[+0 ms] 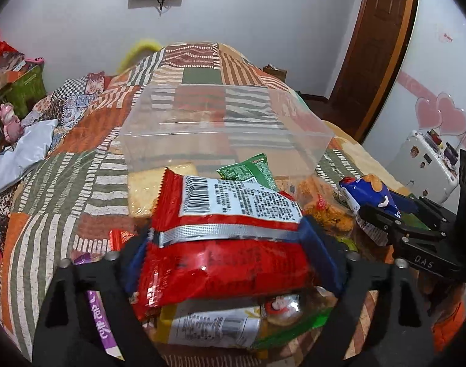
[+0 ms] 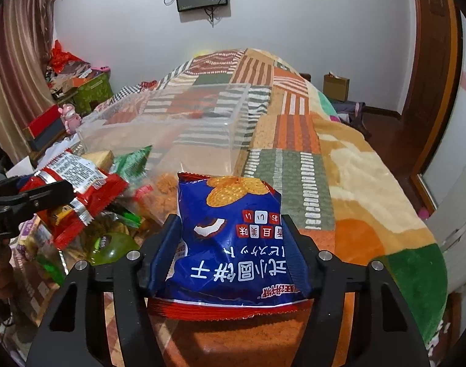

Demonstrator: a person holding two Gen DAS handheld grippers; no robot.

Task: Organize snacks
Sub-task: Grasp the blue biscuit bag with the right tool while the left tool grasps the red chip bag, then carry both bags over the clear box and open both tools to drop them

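Both fingers gripping: left fingers [image 1: 233,238] on red packet [image 1: 223,244], right fingers [image 2: 230,223] on blue packet [image 2: 233,238]; clear bin [image 1: 223,128] empty, pile [image 1: 321,208] unsorted.

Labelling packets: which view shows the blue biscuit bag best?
Right wrist: the blue biscuit bag fills the centre between the right claw's fingers, its front print readable. Left wrist catches only its end at the right edge, partly hidden by that claw.

Each camera looks forward and downward from close behind its hand-held gripper; both views share the clear bin [image 1: 227,128] [image 2: 171,128] ahead on the bed [image 1: 80,165] [image 2: 355,159].
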